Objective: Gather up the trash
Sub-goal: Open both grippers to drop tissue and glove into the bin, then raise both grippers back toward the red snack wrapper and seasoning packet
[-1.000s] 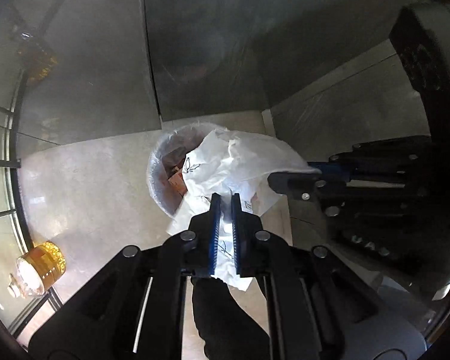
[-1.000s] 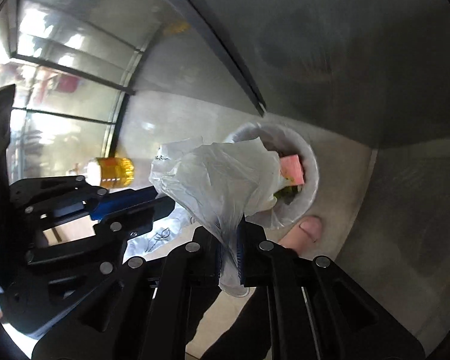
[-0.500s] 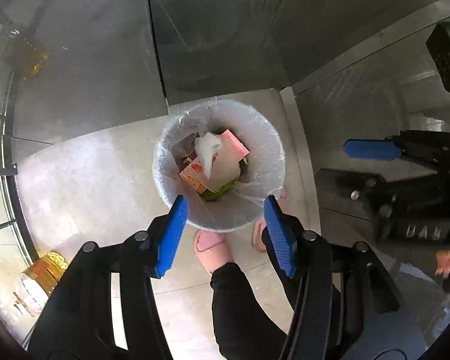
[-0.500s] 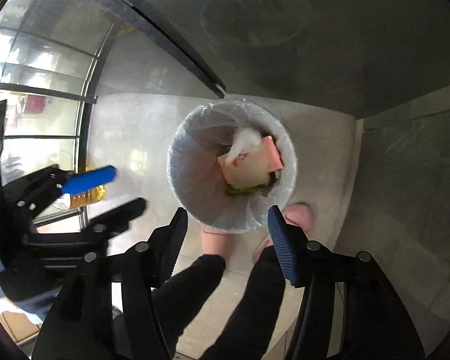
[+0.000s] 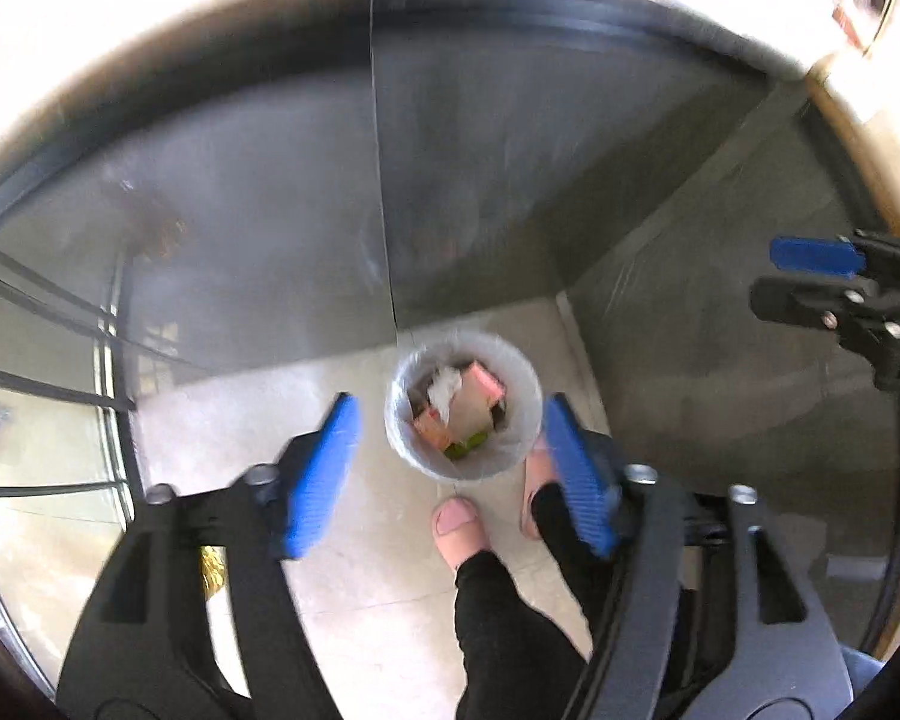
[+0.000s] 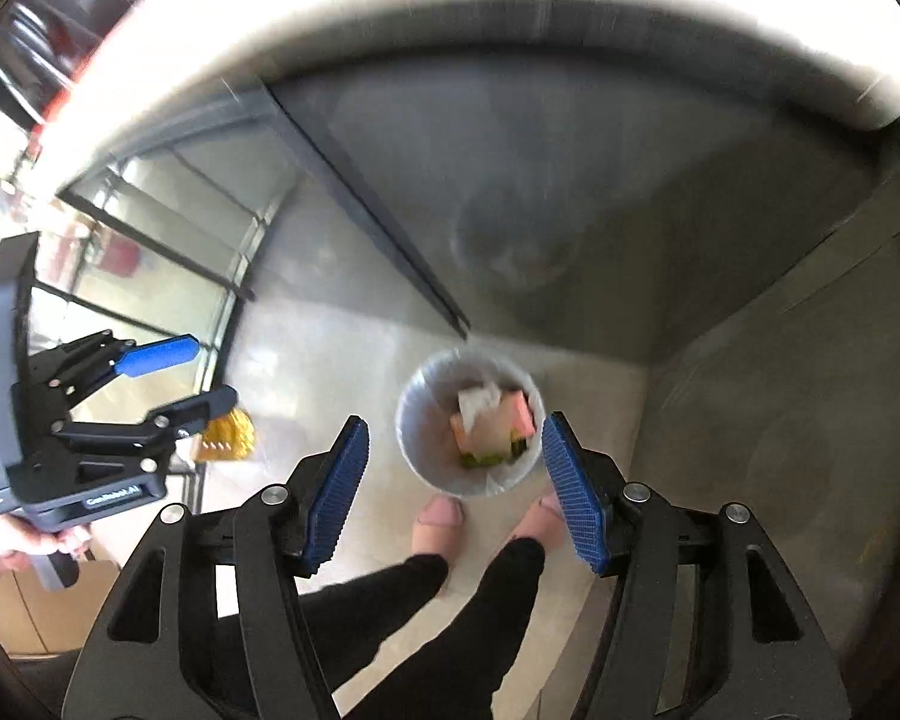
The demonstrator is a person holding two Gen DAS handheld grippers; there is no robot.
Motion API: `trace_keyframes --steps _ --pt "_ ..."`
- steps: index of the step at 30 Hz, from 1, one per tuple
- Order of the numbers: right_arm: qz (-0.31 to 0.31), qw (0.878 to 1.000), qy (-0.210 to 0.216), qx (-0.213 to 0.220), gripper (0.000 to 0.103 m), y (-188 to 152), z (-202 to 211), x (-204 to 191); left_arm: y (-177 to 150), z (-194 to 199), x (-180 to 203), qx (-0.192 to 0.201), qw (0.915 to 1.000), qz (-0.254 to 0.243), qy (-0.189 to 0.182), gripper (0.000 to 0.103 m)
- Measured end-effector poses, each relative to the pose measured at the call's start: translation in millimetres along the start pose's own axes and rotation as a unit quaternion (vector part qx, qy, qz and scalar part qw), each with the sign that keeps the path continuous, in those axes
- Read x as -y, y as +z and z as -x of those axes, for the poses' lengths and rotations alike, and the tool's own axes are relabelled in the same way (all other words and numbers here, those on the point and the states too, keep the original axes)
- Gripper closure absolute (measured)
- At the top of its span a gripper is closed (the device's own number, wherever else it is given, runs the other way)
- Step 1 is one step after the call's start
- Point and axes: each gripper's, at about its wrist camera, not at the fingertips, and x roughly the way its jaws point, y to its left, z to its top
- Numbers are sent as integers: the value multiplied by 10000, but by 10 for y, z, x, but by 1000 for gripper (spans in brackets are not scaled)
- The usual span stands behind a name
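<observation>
On your far left a glass wall [image 6: 168,228] lets in hard daylight, and a yellow patterned thing [image 6: 228,435] sits on the floor at its foot; you cannot tell what it is.

Your left gripper [image 5: 450,462] points steeply down with its blue pads [image 5: 324,474] spread wide and opening further, nothing between them. The bin only appears between the pads from far below.

The trash bin [image 5: 519,438] stands on the pale tiled floor [image 5: 258,420], tucked into the corner where the grey wall panels [image 5: 510,180] meet, just beyond your pink slippers [image 5: 459,525]. It is a small round bin lined with a thin translucent bag [image 6: 414,438] that drapes over the rim. Inside lie crumpled white paper [image 6: 479,401], a pink-edged carton [image 6: 523,414] and something green [image 6: 480,459] at the near side.

Expect that liner to be light, soft and slippery, and easy to tear if you drag it against the rim. Judging by the fill, the load is not heavy, but it will swing. Take hold of the loose film at the rim on opposite sides, one gripper each, and gather it towards the middle rather than pinching the trash itself.

Your right gripper [image 6: 456,480] is likewise aimed steeply down, jaws wide apart and opening, with nothing gripped. Beyond it, to the right, is only plain grey wall.
</observation>
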Motion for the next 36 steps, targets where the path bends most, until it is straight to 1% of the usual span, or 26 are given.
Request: trace_keyframes --steps 2,5,6,10,12,14,16,17,19,21,22,24,28,31,33,36 --pt "-34 9995 22 310 36 44 334 31 133 261 111 312 9995 41 17 29" --pt "-74 9978 -6 655 33 122 779 164 366 579 294 669 9978 -37 19 28" --pt "-96 9971 5 750 31 154 892 209 439 536 354 781 9969 -50 -16 24" --pt "-186 9932 -123 1146 31 237 1195 402 771 740 611 1106 9937 -189 -12 23" --pt "-290 9907 -233 1306 30 283 1340 520 891 772 699 1195 9925 -241 -68 20" --pt "-403 9876 -302 1489 27 339 1476 665 1027 850 838 1344 9903 -352 -43 17" --pt "-478 9851 -369 1610 27 380 1628 780 1148 940 953 1514 9874 -450 -8 14" --pt "-522 9838 -404 1665 27 405 1680 850 1211 967 1007 1569 9864 -492 -53 13" --pt "-596 9811 -470 1777 27 446 1779 1005 1342 1011 1091 1612 9855 -529 -80 12" --pt "-627 9791 -551 1852 27 511 1850 1134 1474 1045 1210 1685 9841 -566 -63 8" --pt "-622 9782 -601 1890 25 568 1883 1179 1547 1077 1259 1717 9834 -578 -38 8" --pt "-633 9759 -683 1972 25 682 1928 1305 1689 1082 1346 1754 9825 -621 -83 7" --pt "-723 9741 -722 2018 25 904 1944 1539 1933 982 1513 1626 9839 -737 -31 7" --pt "-706 9760 -766 1910 25 1037 1862 1670 2076 880 1633 1509 9852 -817 -35 7" --pt "-757 9792 -608 1782 25 1091 1774 1750 2163 776 1668 1357 9876 -786 -93 7" --pt "-1028 9825 -135 1548 26 1107 1602 1842 2282 631 1695 1248 9893 -756 -81 7"
